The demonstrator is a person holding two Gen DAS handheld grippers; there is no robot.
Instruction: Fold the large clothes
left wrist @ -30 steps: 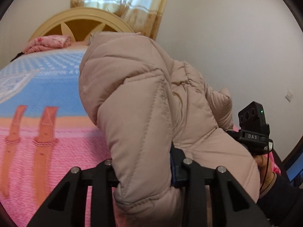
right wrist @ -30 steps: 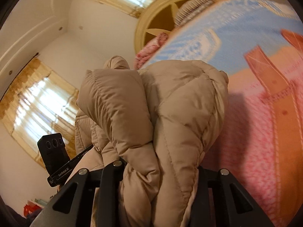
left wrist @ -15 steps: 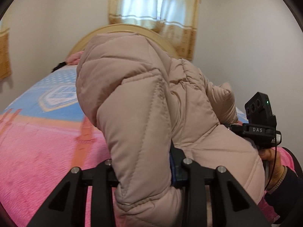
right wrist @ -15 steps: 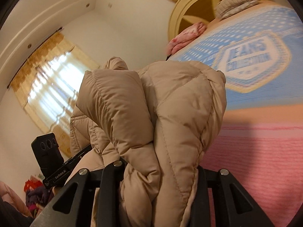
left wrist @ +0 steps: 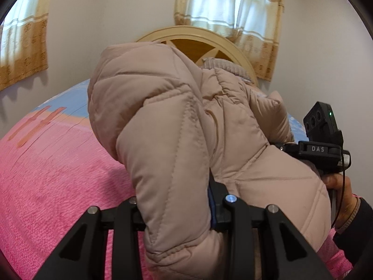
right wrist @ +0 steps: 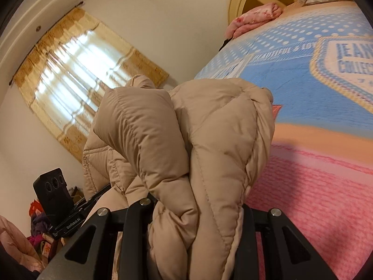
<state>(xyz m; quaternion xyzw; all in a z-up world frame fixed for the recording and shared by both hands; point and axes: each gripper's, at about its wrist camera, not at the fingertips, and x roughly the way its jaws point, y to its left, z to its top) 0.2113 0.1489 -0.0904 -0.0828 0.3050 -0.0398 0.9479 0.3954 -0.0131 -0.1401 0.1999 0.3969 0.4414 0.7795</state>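
Observation:
A large beige quilted puffer jacket (left wrist: 163, 126) hangs bunched between my two grippers, lifted above the bed. My left gripper (left wrist: 179, 212) is shut on a thick fold of it; the fabric hides the fingertips. My right gripper (right wrist: 195, 212) is shut on another bunched fold of the jacket (right wrist: 209, 140). The right gripper's body (left wrist: 321, 140) shows at the right of the left wrist view, held by a hand. The left gripper's body (right wrist: 56, 198) shows at the lower left of the right wrist view.
The bed's pink and blue blanket (left wrist: 46, 175) lies below, also in the right wrist view (right wrist: 314, 186). A wooden headboard (left wrist: 193, 37) and pink pillows (right wrist: 254, 18) are at the far end. Curtained windows (right wrist: 79, 70) line the walls. Piled clothes (right wrist: 35, 228) lie beside the bed.
Both grippers have swung round with the jacket still clamped; the left view now faces the headboard and window, the right view shows more of the blue blanket. The grips are unchanged.

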